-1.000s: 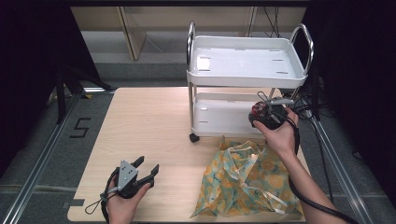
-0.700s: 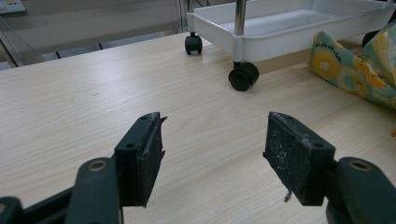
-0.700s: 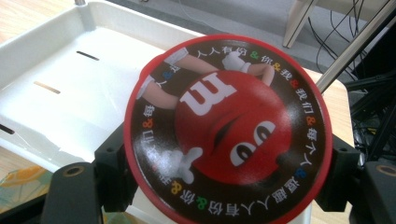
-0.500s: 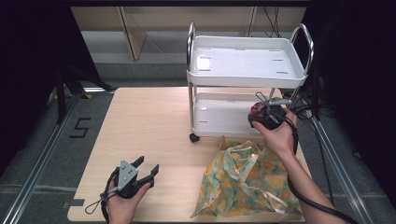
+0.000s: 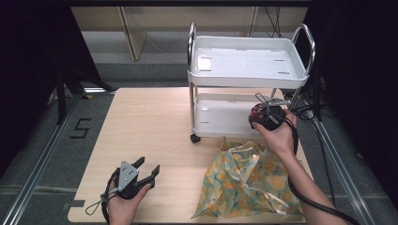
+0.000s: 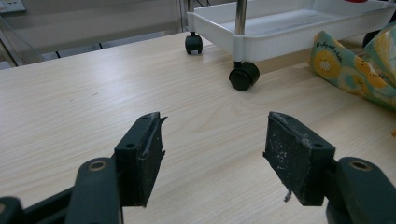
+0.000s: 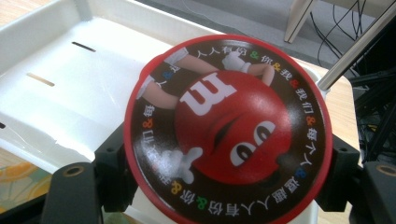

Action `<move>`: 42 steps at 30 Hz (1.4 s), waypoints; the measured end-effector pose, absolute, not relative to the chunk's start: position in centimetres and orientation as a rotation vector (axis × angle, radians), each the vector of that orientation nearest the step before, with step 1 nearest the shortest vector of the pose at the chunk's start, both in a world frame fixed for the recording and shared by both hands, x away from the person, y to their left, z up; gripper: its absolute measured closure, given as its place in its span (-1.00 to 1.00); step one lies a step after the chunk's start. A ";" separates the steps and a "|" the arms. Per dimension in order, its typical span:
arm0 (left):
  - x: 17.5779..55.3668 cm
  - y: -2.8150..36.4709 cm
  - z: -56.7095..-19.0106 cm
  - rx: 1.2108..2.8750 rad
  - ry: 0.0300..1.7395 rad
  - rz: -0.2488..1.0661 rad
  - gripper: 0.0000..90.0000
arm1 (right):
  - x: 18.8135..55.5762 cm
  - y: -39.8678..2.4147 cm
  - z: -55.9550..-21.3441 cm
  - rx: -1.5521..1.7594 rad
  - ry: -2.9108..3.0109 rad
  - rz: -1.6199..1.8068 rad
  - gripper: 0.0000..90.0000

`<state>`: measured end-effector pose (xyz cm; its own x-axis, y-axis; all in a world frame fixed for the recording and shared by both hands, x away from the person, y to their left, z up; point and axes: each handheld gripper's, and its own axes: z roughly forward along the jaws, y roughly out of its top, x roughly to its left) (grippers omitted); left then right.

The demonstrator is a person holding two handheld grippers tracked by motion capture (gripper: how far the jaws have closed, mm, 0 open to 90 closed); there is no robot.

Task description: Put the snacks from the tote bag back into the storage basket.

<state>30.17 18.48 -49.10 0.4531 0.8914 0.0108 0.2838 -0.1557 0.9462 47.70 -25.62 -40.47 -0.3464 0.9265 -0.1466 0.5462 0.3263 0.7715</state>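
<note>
Candy tin (image 7: pixel 228 128), grasped in the right gripper's (image 5: pixel 264 116) fingers, hangs over the cart's (image 5: pixel 225 123) lower shelf at two o'clock for stowing; left gripper (image 5: pixel 146 170) released.

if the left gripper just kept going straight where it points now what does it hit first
Likely the cart's near black caster: the open left gripper faces bare table before it. The yellow patterned cloth lies off to the right. Depth is hard to judge.

Pretty plain setup: a light wood-grain counter (image 5: pixel 155 126) sitting on a grey floor (image 5: pixel 42 154) with a "5" (image 5: pixel 80 128) marked on it. Metal rails (image 5: pixel 40 161) run along both sides. Behind there's a pale wooden panel frame (image 5: pixel 133 33), dark curtains (image 5: pixel 28 47) either side, and cables (image 5: pixel 272 14) dangling at the back.
</note>
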 end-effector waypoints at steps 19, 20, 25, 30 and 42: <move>30.2 18.6 -49.1 1.688 1.024 0.750 -0.19 | 47.7 -25.1 -41.2 1.351 1.996 0.819 -0.41; 30.2 18.6 -49.1 1.689 1.023 0.750 -0.19 | 47.8 -25.1 -41.3 1.338 2.001 0.827 -0.41; 30.1 18.6 -49.1 1.686 1.024 0.752 -0.19 | 47.8 -25.5 -41.5 1.293 2.020 0.790 -0.41; 30.1 18.6 -49.1 1.683 1.026 0.753 -0.19 | 47.6 -25.2 -41.4 1.377 2.023 0.815 -0.41; 30.2 18.6 -49.1 1.676 1.021 0.747 -0.19 | 47.9 -25.2 -41.9 1.354 2.028 0.803 -0.41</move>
